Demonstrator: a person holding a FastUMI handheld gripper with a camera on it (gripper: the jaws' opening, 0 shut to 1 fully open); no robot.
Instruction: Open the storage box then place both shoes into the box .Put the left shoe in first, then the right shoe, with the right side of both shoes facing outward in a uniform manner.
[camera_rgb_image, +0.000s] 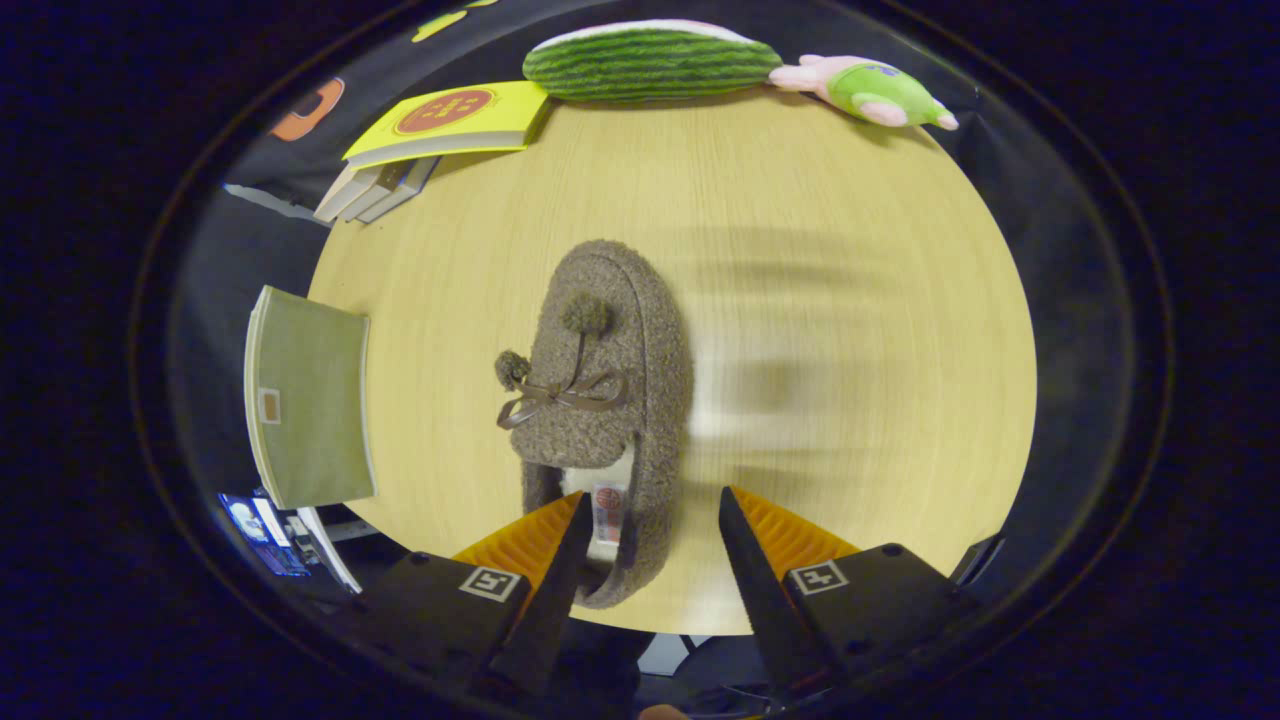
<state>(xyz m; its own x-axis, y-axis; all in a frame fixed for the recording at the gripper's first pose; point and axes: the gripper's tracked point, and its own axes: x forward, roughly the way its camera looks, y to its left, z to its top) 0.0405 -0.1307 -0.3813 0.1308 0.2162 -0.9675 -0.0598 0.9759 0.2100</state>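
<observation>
Brown fuzzy shoe (605, 400) sits mid-table (850, 200), heel toward my near edge, heel end between my spread fingers. My gripper (648, 510) is open, gripping nothing. Books (440, 125) and plush toys (650, 60) line the far edge.

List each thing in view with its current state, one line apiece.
Gripper: fingers open, shoe heel between them, not gripped.
Fuzzy brown pom-pom slipper: upright on the round wooden table, toe pointing away.
Yellow-covered book: closed, atop a stack.
Striped green watermelon plush: lying at the table's far edge.
</observation>
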